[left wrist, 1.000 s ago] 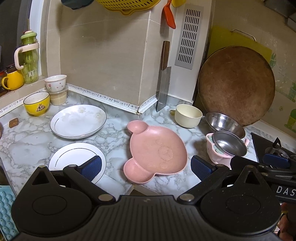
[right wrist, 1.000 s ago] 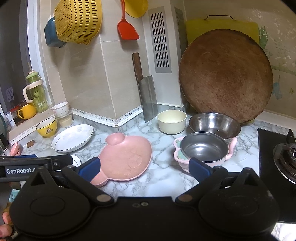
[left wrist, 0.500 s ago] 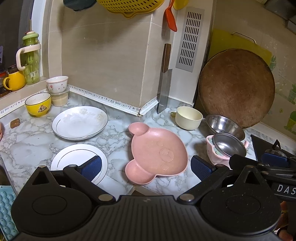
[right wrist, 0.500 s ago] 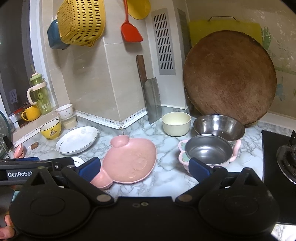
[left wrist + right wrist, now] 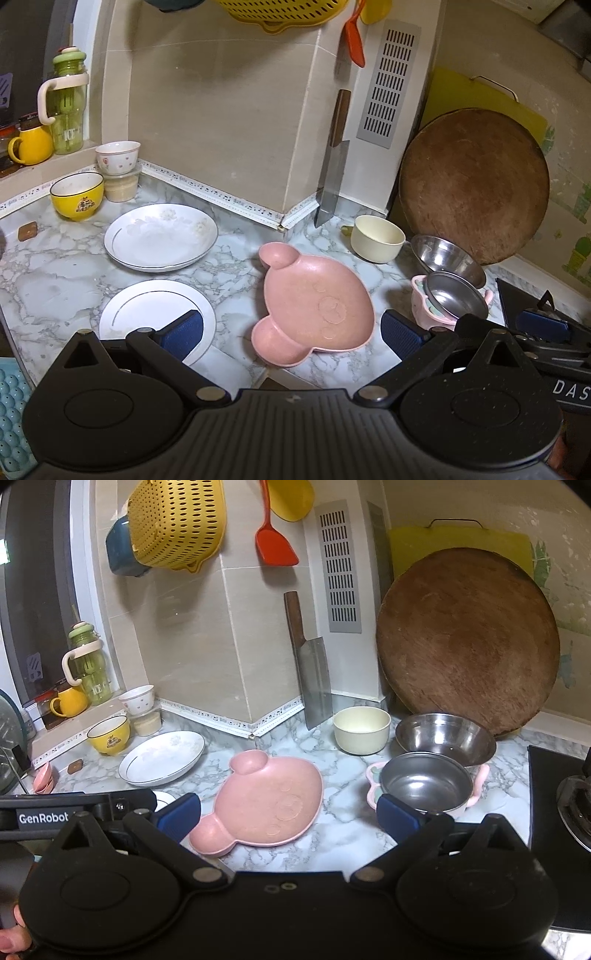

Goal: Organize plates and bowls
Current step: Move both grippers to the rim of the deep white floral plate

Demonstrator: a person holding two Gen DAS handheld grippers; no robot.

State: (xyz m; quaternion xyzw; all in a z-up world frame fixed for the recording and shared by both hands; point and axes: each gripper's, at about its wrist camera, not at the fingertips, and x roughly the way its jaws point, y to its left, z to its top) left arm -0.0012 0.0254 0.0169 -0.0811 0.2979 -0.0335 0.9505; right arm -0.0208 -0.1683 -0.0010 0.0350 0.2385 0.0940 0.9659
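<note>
A pink bear-shaped plate [image 5: 314, 310] [image 5: 266, 805] lies mid-counter. Left of it sit a flat white plate [image 5: 147, 310] and a deeper white dish [image 5: 160, 236] [image 5: 162, 757]. A yellow bowl [image 5: 77, 195] [image 5: 109, 734] and a small floral bowl [image 5: 118, 157] stand at the back left. A cream bowl [image 5: 377, 238] [image 5: 361, 729], a large steel bowl [image 5: 447, 258] [image 5: 445, 738] and a smaller steel bowl [image 5: 456, 299] [image 5: 424, 782] nested in a pink bowl stand to the right. My left gripper [image 5: 291, 330] and right gripper [image 5: 288, 812] hover open and empty near the counter's front edge.
A cleaver [image 5: 310, 679] leans on the tiled corner. A round wooden board [image 5: 467, 642] and yellow board stand at the back right. A gas hob [image 5: 561, 797] lies far right. A green bottle [image 5: 68, 107] and yellow mug [image 5: 31, 144] sit on the sill.
Both grippers have risen and drawn back slightly, so the counter appears a little lower in both views. No dish has moved. Both grippers stay open.
</note>
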